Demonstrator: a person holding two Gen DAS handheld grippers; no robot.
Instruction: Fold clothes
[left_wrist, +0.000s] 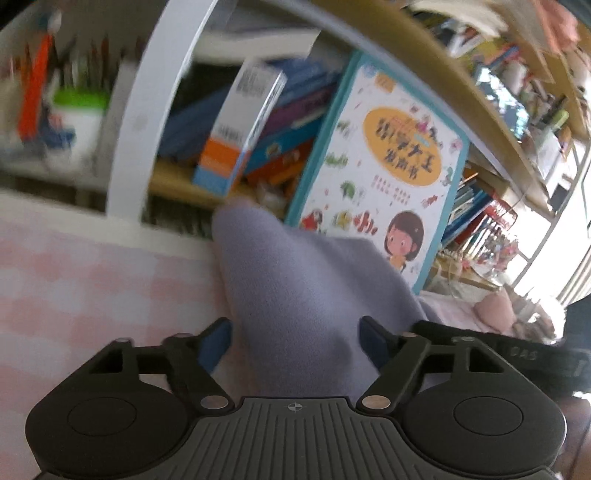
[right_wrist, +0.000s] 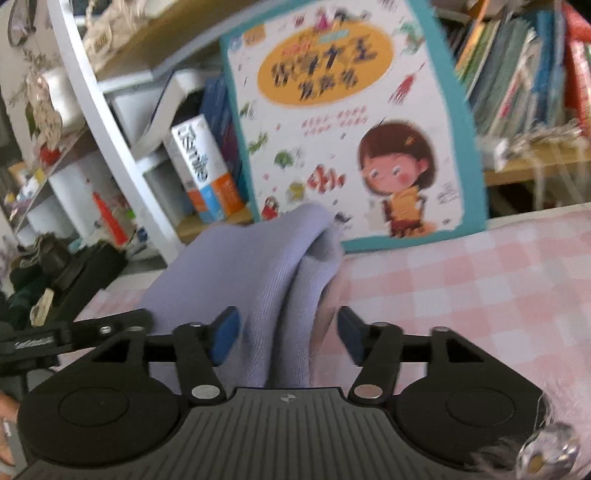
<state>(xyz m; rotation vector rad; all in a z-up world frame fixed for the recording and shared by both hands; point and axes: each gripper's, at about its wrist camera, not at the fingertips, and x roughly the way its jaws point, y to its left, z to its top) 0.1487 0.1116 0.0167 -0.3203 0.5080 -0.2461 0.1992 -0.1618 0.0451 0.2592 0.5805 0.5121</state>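
Left wrist view, from left to right: a pink-and-white checked cover fills the near left, with a white curved shelf post rising behind it. An orange, white and blue box leans on the wooden shelf, next to a picture book with a teal border and a cartoon girl. A lavender garment lies bunched on the cover in front of the book and runs between the blue pads of the left gripper, whose jaws stand released, clear of the cloth.

Right wrist view, from left to right: dark clutter, the white post, the same box, then the book standing at the cover's far edge. The lavender garment rises in folds just in front of it. The right gripper is let go too; the cloth lies between its pads without being pinched. Checked cover stretches to the right.
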